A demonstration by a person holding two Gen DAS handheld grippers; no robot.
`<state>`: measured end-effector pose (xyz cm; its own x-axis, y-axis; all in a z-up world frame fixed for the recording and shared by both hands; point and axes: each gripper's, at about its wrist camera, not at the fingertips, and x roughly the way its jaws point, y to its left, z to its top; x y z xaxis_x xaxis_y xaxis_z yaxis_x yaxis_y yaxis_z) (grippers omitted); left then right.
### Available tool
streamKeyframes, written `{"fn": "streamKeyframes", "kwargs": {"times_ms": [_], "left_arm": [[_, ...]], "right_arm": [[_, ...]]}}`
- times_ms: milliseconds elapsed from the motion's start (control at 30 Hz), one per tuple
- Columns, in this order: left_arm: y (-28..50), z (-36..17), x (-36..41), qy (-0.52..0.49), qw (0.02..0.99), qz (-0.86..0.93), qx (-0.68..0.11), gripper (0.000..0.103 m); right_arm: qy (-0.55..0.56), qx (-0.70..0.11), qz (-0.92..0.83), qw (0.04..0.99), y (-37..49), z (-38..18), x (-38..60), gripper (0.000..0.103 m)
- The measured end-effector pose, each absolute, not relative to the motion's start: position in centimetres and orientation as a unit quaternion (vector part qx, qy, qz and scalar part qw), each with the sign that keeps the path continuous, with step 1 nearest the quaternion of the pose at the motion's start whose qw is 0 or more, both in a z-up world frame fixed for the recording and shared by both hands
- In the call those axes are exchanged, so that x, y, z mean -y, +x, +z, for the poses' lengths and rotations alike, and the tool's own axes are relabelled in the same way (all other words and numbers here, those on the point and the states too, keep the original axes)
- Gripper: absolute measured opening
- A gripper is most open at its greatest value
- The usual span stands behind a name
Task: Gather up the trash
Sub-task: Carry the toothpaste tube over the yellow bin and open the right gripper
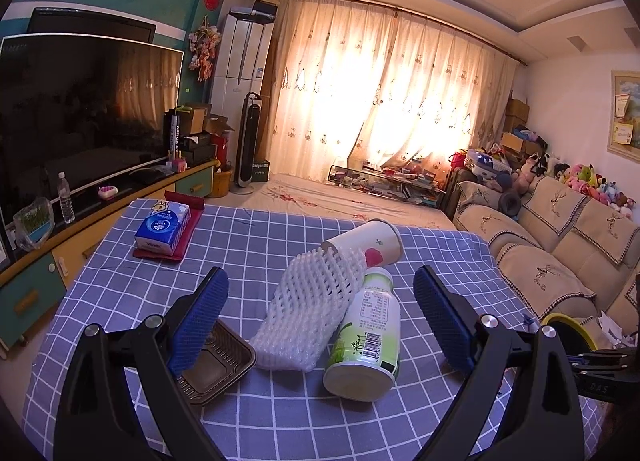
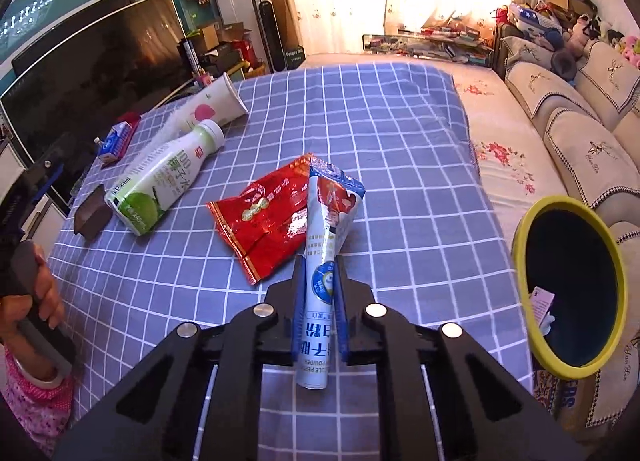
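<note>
The right gripper (image 2: 319,281) has its jaws pinched nearly shut on the blue-and-white foil powder sachet (image 2: 326,237), whose far end lies across the crinkled red snack wrapper (image 2: 264,217) on the checked desk (image 2: 400,165). Lift straight up so the red wrapper stays put, then swing toward the yellow-rimmed black bin (image 2: 570,285) at the desk's right edge. The left gripper (image 1: 320,313) hovers with jaws wide and empty over the white foam net sleeve (image 1: 316,301) and green-labelled white bottle (image 1: 368,333).

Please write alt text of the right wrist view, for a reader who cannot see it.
The right gripper is shut on a blue and white sachet lying over a red wrapper on a blue checked tablecloth. A green bottle lies at left; a yellow-rimmed bin stands at right.
</note>
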<state>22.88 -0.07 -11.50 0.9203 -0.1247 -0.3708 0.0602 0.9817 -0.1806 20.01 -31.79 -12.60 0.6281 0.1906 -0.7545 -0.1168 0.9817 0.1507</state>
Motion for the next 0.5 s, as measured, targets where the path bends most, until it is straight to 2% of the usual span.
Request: {"fn": "streamKeyframes", "kwargs": {"times_ms": [267,500], "left_arm": [[22.9,-11.6,0.0,-0.085,0.976,-0.044,-0.194,0.092],[23.1,-11.8,0.7,-0.074,0.975,-0.053,-0.201,0.092]], "right_arm": [[0.05,-0.384,0.024,0.922,19.4,-10.6,36.4,0.013],[0.076,-0.391,-0.091,0.913,20.8,-12.5,45.7,0.013]]}}
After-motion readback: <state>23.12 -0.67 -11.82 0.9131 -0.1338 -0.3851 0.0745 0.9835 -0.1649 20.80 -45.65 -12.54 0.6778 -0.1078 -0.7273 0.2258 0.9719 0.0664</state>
